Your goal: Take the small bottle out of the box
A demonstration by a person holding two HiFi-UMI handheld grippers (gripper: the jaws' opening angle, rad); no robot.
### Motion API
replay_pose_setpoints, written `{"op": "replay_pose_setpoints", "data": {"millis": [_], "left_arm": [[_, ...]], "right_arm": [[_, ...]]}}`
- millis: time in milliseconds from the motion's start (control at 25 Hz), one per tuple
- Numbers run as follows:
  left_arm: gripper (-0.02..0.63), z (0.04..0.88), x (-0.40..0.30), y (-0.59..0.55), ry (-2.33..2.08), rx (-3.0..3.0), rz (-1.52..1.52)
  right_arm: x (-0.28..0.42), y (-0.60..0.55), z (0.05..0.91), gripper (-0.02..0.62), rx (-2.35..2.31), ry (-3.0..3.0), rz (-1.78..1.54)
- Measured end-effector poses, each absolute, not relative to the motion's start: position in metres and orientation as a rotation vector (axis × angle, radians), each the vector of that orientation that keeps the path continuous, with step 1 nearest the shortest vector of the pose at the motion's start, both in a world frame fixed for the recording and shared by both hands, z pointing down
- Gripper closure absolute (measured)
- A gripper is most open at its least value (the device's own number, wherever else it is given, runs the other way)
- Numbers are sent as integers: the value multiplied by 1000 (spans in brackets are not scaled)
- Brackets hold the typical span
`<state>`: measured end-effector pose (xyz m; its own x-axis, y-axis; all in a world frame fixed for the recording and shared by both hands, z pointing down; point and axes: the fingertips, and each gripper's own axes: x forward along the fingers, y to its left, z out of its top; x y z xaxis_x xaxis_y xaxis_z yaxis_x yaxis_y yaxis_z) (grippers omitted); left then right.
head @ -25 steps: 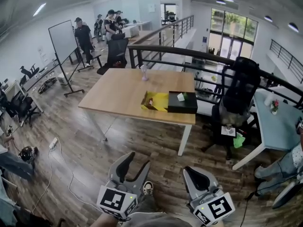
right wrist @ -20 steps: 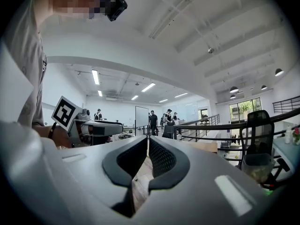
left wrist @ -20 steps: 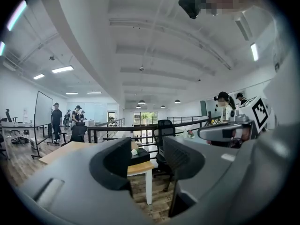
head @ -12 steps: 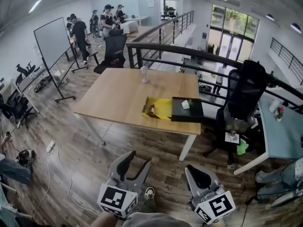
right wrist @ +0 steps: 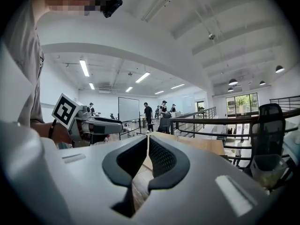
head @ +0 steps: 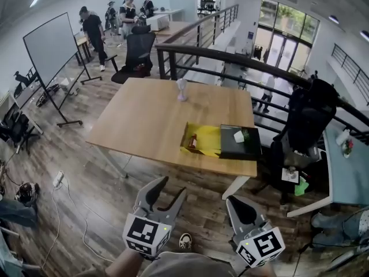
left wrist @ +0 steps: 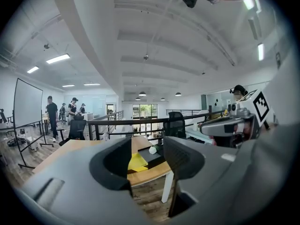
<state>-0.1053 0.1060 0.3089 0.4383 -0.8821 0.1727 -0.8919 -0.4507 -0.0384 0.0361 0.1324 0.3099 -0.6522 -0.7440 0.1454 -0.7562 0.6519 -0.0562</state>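
An open yellow box (head: 203,140) lies near the right end of a wooden table (head: 144,120). Its black lid (head: 239,148) lies beside it. A small dark bottle with a red part (head: 193,141) lies inside the box at its left. My left gripper (head: 169,190) is open and empty, held over the floor well short of the table. My right gripper (head: 237,205) is shut on nothing, beside the left one. In the left gripper view the yellow box (left wrist: 137,162) shows between the open jaws, far off. In the right gripper view the right gripper (right wrist: 147,145) has its pads pressed together.
A white crumpled object (head: 238,136) rests on the lid. A small glass vase (head: 182,89) stands at the table's far side. A black railing (head: 230,59) runs behind the table, a black chair (head: 308,117) stands at the right, and a whiteboard (head: 52,45) and several people are at the far left.
The view has come nearer to the table, so the table and box sit larger and lower in the head view. Both grippers keep their places and jaw states.
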Motion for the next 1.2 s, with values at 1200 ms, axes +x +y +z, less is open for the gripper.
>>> {"op": "replay_pose_setpoints", "data": {"millis": [1200], "left_arm": [[394,414,-137,-141,-1510,2420,456]], "right_arm": [[-10,-120,418,575,1063,-2611,384]]}}
